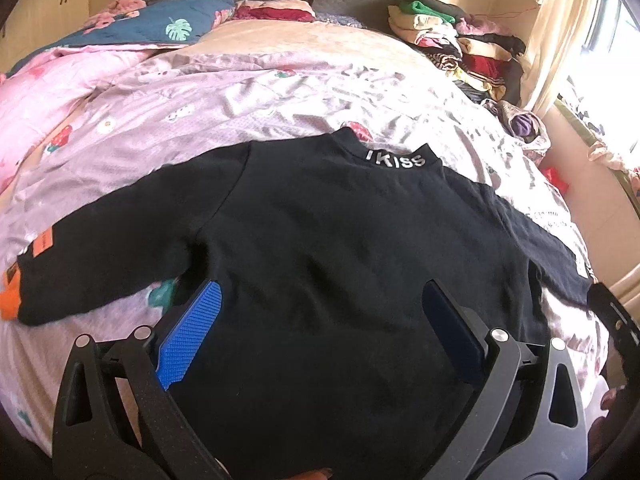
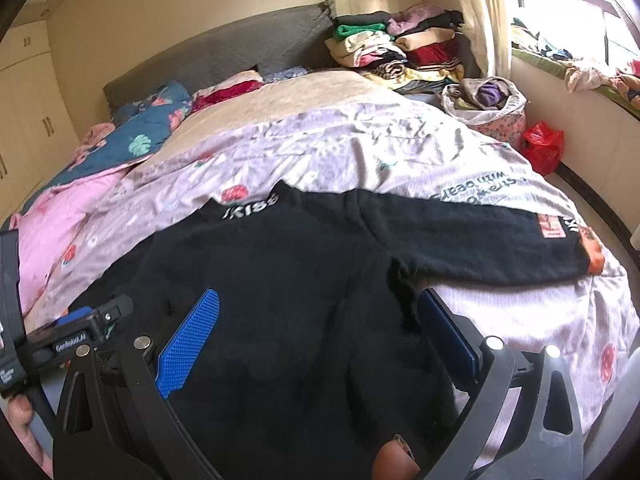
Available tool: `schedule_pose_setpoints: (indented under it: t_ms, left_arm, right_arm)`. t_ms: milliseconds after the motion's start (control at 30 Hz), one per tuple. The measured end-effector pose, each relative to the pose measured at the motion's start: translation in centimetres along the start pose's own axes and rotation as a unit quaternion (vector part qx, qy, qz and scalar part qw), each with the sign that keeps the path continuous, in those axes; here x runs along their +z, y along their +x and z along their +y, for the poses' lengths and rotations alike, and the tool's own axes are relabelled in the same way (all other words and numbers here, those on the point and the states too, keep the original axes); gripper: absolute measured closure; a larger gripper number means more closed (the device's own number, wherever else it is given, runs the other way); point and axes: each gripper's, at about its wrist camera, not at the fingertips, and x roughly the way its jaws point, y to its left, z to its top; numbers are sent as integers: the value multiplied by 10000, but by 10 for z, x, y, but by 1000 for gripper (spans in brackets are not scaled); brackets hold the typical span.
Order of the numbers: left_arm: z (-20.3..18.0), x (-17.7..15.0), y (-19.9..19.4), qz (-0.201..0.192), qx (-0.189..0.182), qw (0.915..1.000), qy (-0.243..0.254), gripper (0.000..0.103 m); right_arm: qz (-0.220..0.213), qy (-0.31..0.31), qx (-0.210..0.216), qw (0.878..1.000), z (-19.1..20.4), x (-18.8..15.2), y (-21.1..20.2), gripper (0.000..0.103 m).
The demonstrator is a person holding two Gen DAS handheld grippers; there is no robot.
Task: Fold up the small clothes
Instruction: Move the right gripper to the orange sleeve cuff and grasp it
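Black sweater (image 1: 340, 240) flat beneath both wide-open hand-held grippers, left (image 1: 320, 328) and right (image 2: 320, 336)

Sweater (image 1: 340, 248) flat on bed (image 1: 248, 92), clothes pile (image 1: 452, 40) behind

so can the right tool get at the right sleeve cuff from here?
Probably yes. The right tool is open over the black top, and its right sleeve lies flat and uncovered on the bedspread, with nothing between.

"KISS" on the black top's collar (image 1: 396, 159); "GenRobot.AI" on the left tool (image 2: 72, 346)
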Motion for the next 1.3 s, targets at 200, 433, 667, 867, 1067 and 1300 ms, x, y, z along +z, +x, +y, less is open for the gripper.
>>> schedule_pose_setpoints:
  t_ms: [200,433,667,867,1067,1300]
  left_arm:
    - [-15,14,13,86,-134,9998,105,8]
    - [-40,30,31,169,-226,9993,264,8]
    - [-68,43,54,220,-249,9985,434,8]
    - [-83,45,74,294,-266,9979,504,8]
    - [-89,40,90,382,-338,9978,429,8]
    - [-97,31,108,498,-262,9973,468,8]
  right_arm:
    - [-101,238,-122,9996,-14,20,8,4]
    - [-301,668,-495,9961,-46,49,17,4]
    - [-300,1114,-928,9890,-90,55,33,4]
    - [-202,1448,-1317,9805,-132,48,50,4]
    - [-117,1946,-1573,9681,-177,35,60,4]
    - [-72,2424,-1783,9536,-221,24,64,4]
